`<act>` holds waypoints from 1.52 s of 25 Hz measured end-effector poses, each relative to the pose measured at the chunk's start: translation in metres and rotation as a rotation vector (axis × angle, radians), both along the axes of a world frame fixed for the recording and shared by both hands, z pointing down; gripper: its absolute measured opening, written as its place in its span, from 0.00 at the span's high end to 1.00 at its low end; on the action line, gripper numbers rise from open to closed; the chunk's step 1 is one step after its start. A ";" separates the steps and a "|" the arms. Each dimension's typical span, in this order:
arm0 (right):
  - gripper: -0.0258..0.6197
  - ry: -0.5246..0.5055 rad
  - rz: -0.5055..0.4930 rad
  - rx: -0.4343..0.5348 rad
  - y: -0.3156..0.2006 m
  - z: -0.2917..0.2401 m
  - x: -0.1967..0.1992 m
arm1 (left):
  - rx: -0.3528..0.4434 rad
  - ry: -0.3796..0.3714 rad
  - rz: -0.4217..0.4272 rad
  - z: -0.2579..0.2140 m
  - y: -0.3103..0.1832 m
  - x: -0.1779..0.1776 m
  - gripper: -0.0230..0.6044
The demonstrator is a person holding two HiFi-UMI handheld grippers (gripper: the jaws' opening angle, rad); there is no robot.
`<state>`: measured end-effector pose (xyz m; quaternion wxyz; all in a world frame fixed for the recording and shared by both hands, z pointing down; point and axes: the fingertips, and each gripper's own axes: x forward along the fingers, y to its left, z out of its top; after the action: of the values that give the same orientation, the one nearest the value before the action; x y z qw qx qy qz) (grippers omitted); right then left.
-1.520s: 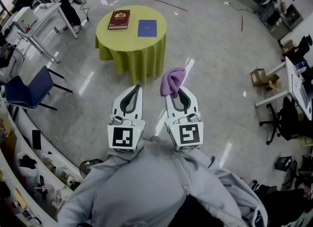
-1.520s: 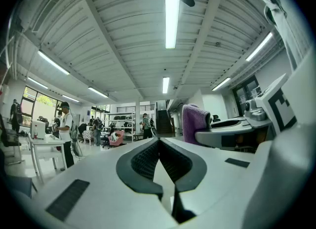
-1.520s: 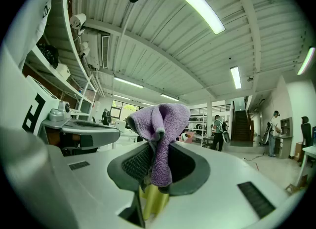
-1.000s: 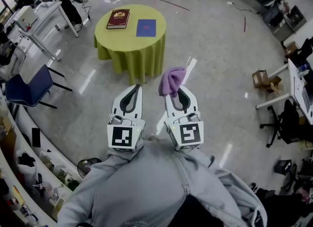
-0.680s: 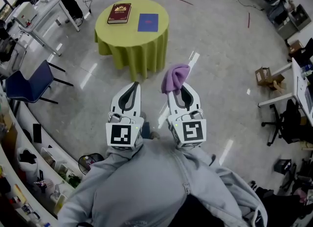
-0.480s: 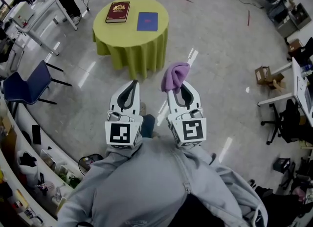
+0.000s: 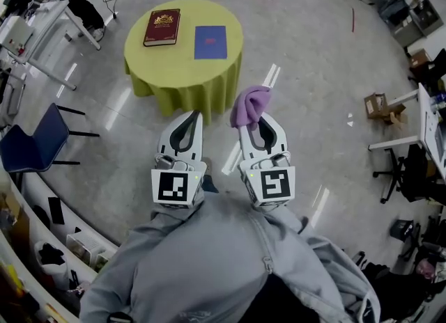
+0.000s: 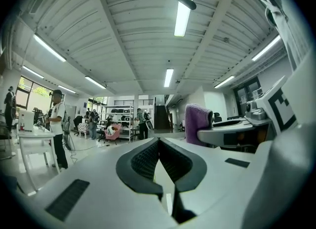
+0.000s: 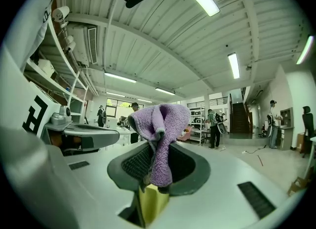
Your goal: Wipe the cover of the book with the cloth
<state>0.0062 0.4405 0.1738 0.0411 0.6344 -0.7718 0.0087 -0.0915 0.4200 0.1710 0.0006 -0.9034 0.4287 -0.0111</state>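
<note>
Across the floor (image 7: 306,50) a green-draped table (image 7: 162,65) bears the book (image 7: 162,27), well apart; the right gripper (image 7: 249,122) clamps the cloth (image 7: 251,102), the left gripper (image 7: 193,115) is closed, empty; approaching the table likely comes next.

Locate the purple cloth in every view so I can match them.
Head view: purple cloth at centre, bunched above the right claw.
Left gripper view: cloth right of centre, upright.
Right gripper view: cloth at centre, pinched in the claw.
Shared landmark: the right claw gripping it.
</note>
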 end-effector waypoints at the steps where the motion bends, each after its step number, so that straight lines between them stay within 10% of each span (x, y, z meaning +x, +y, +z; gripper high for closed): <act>1: 0.81 0.004 0.005 -0.001 -0.012 -0.001 0.000 | -0.003 0.001 0.009 0.000 -0.013 0.001 0.93; 38: 0.81 0.036 0.037 0.032 -0.217 0.003 0.011 | -0.004 0.031 0.103 0.009 -0.218 0.016 0.93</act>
<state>0.0171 0.2233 0.1766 0.0444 0.6492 -0.7592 -0.0143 -0.0753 0.2021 0.1796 -0.0073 -0.9243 0.3817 0.0020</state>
